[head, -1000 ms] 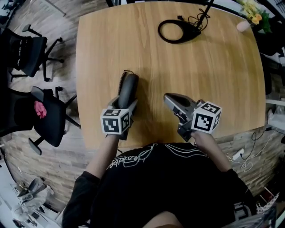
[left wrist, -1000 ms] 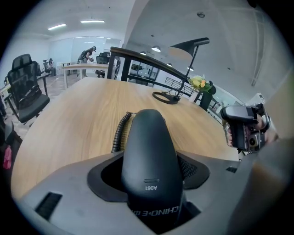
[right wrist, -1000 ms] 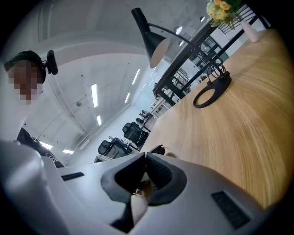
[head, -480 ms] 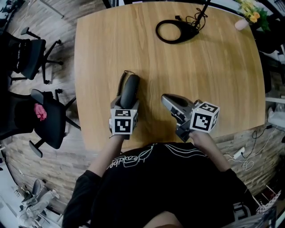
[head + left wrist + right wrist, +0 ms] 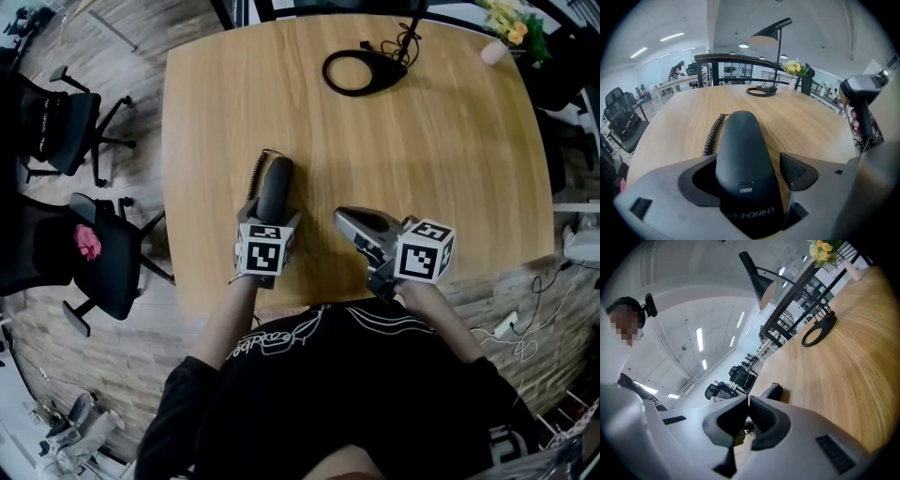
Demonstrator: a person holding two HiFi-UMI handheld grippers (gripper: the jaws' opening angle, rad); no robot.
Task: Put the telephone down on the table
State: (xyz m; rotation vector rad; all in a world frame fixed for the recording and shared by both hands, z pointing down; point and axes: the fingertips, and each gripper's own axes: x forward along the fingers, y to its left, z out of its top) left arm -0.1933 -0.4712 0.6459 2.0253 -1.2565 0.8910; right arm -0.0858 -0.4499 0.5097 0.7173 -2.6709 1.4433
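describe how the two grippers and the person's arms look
The left gripper and right gripper are grey tongs with dark ribbed pads, each topped by a white cube printed with black square markers. The left tongs are opening, the black telephone between them. The person wears a black top with white line print.

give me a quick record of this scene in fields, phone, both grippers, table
telephone handset: appears to rest on the table, coiled cord at its far end
left gripper: jaws opening, handset between them, right pad clear of it
right gripper: shut, empty, above the near table edge
lamp base: far side of table
task status: handset down, left gripper letting go
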